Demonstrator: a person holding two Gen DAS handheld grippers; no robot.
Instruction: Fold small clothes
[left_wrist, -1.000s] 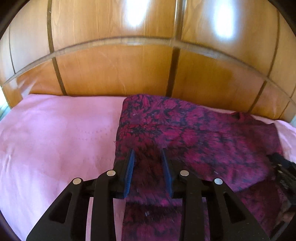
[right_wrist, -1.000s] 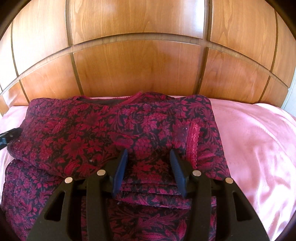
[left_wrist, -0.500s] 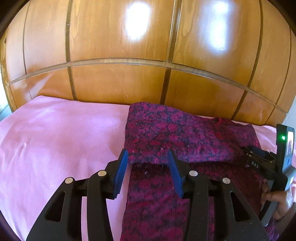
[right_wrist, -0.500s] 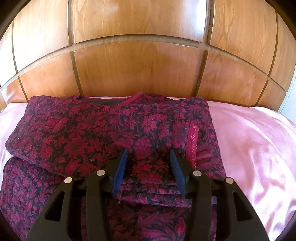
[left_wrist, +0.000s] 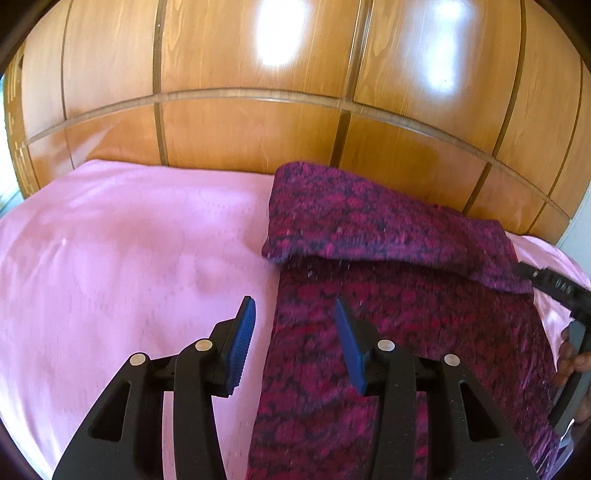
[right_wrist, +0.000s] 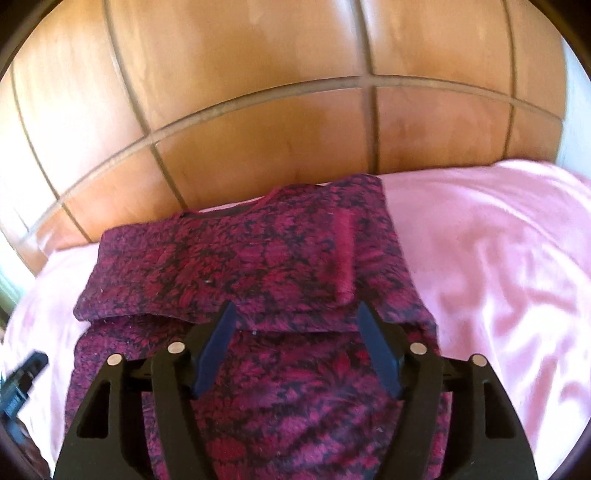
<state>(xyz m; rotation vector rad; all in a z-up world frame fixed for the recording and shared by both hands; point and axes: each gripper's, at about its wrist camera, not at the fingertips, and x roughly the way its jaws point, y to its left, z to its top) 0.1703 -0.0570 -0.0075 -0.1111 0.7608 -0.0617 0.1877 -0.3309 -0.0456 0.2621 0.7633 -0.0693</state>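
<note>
Left wrist: left gripper (left_wrist: 295, 328) has pulled back, wide apart, empty, low centre; right gripper (right_wrist: 295, 343) released too; garment (right_wrist: 258, 266) lies folded, fold done

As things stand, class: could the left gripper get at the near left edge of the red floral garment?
Probably yes: the left gripper is open, straddling that edge of the garment, with nothing between them.

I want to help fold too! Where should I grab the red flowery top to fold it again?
Probably the near part of the red flowery top, still lying flat in one layer below the folded-over far part. Come from the near side, one corner per gripper, left gripper at its left edge.
</note>
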